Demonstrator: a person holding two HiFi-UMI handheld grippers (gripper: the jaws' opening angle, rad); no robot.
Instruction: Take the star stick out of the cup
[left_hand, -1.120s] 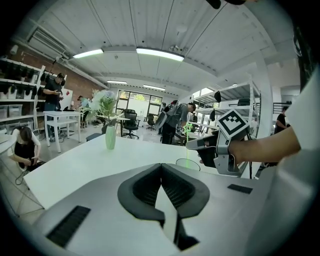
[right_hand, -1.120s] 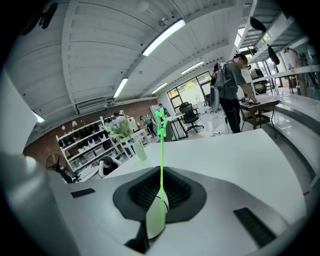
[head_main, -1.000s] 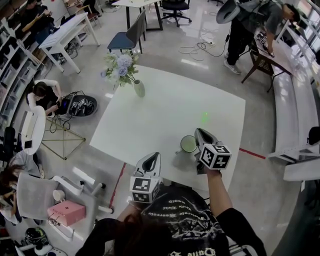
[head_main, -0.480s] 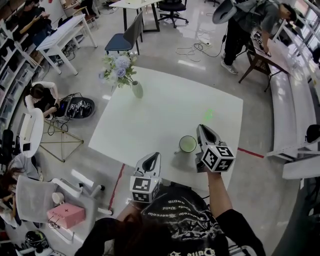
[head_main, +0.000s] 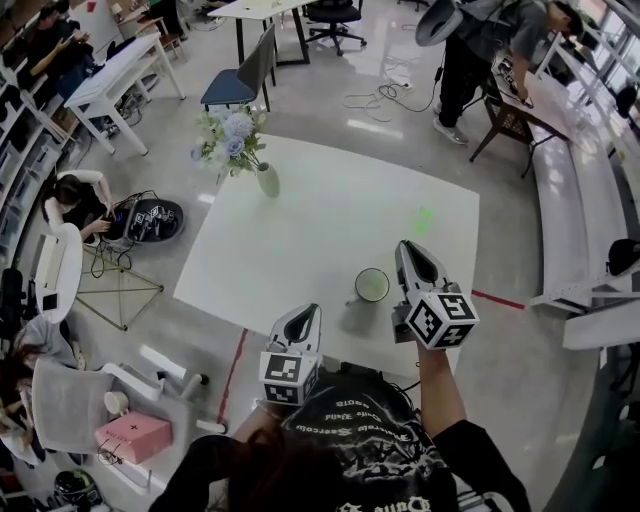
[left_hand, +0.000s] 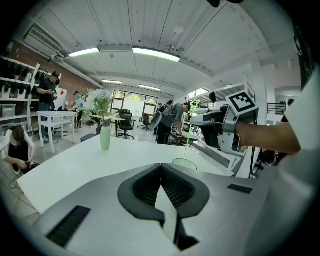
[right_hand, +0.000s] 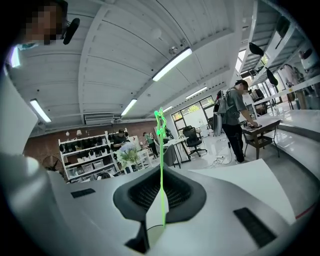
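Pinching star stick (right_hand: 161, 165) between jaws, right gripper (head_main: 408, 249)

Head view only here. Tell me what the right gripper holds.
Observer: The right gripper view shows the right gripper shut on a thin green star stick, star end up.
Operator: Report the left gripper.
Observer: Its own view shows the left gripper with jaws together, nothing between them.
Operator: Check the stick's lower end.
Observer: In the left gripper view it reaches down to the cup rim; whether it is clear, I cannot tell.
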